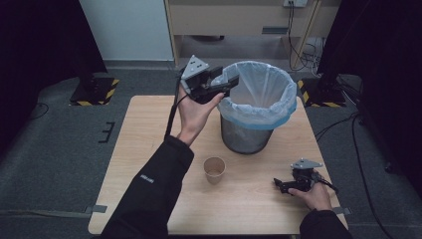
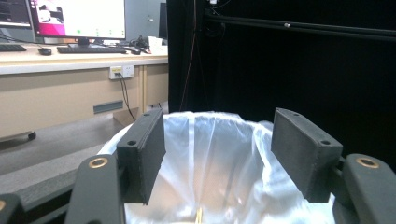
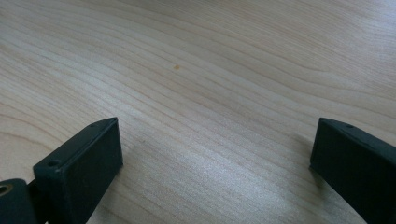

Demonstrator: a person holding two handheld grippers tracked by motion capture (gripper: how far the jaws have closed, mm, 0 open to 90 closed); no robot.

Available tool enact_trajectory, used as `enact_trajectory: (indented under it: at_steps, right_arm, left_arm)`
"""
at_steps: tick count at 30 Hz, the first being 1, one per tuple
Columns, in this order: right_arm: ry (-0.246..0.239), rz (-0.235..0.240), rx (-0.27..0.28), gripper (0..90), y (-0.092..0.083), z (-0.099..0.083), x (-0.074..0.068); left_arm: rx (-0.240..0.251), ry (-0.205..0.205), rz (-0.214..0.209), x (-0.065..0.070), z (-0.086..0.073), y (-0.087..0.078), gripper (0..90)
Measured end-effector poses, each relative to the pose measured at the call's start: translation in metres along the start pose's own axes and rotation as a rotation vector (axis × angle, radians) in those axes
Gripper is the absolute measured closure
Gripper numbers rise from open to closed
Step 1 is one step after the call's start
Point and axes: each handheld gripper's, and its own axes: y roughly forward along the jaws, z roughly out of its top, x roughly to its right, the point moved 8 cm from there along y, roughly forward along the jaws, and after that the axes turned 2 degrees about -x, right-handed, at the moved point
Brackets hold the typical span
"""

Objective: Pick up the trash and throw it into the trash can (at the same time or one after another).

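Grey carpet and black curtains ring a pale wooden table, and on its far half stands the biggest thing here, a mesh waste bin lined with a clear bag folded over the rim.

Above the bin's near-left edge the left gripper is held up in the person's raised hand, jaws pointing across the opening. From its own camera the two black pads stand well apart with nothing between them, the white liner showing straight through the gap; something small and pale lies deep in the bag, too little of it to name.

My reading is that the dropping part looks done for this arm, and what remains is the paper cup, upright on the table in front of the bin, untouched and well apart from both hands.

Over at the near-right corner the right gripper rests low on the table, its jaws spread wide over bare wood, holding nothing.

Writing: a small pale mark on the person's left sleeve is too blurred to read.
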Motion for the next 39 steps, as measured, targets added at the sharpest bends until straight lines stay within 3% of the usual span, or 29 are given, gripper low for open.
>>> enact_trajectory:
  at_steps: [2,4,5,11,14,15,16,17,18,21,23,24,27,39]
  right_arm:
    - [-0.003,-0.002,0.001,2.3,0.000,0.000,0.000]
    - [-0.002,-0.002,0.000,2.4,0.000,0.000,0.000]
    - [0.001,-0.002,-0.002,2.4,0.000,0.000,0.000]
    - [-0.002,-0.002,-0.003,2.4,0.000,0.000,0.000]
    - [-0.001,-0.001,-0.003,2.4,0.000,0.000,0.000]
    - [-0.001,-0.001,-0.003,2.4,0.000,0.000,0.000]
    - [-0.002,-0.002,-0.002,2.4,0.000,0.000,0.000]
    - [-0.002,-0.002,-0.002,2.4,0.000,0.000,0.000]
    - [-0.001,-0.002,-0.003,2.4,0.000,0.000,0.000]
    - [-0.001,-0.002,-0.003,2.4,0.000,0.000,0.000]
    - [-0.001,-0.002,-0.002,2.4,0.000,0.000,0.000]
    - [-0.002,-0.002,-0.002,2.4,0.000,0.000,0.000]
    - [-0.002,-0.002,-0.002,2.4,0.000,0.000,0.000]
    - [-0.008,0.005,-0.004,1.7,0.001,0.000,-0.002]
  left_arm:
    - [-0.013,0.018,0.001,0.000,-0.006,-0.022,32.8]
    - [-0.016,0.024,-0.003,0.001,-0.009,-0.029,32.3]
    - [-0.012,0.031,-0.005,0.002,-0.014,-0.043,32.3]
    - [-0.029,0.037,-0.016,0.005,-0.036,-0.068,30.6]
    - [-0.064,0.023,-0.012,0.002,-0.066,-0.082,30.1]
    - [-0.064,0.023,-0.012,0.002,-0.066,-0.082,30.1]
    - [-0.085,0.015,-0.006,0.000,-0.084,-0.087,30.1]
    - [-0.085,0.015,-0.006,0.000,-0.084,-0.087,30.0]
    - [-0.104,-0.006,-0.004,-0.002,-0.102,-0.090,30.0]
    - [-0.142,-0.033,-0.002,-0.004,-0.127,-0.090,30.1]
    - [-0.150,-0.038,-0.004,-0.005,-0.134,-0.089,30.1]
    - [-0.157,-0.072,-0.013,-0.006,-0.147,-0.087,30.1]
    - [-0.175,-0.101,-0.009,-0.007,-0.165,-0.081,30.1]
    - [-0.355,-0.081,-0.019,0.000,-0.227,-0.052,30.2]
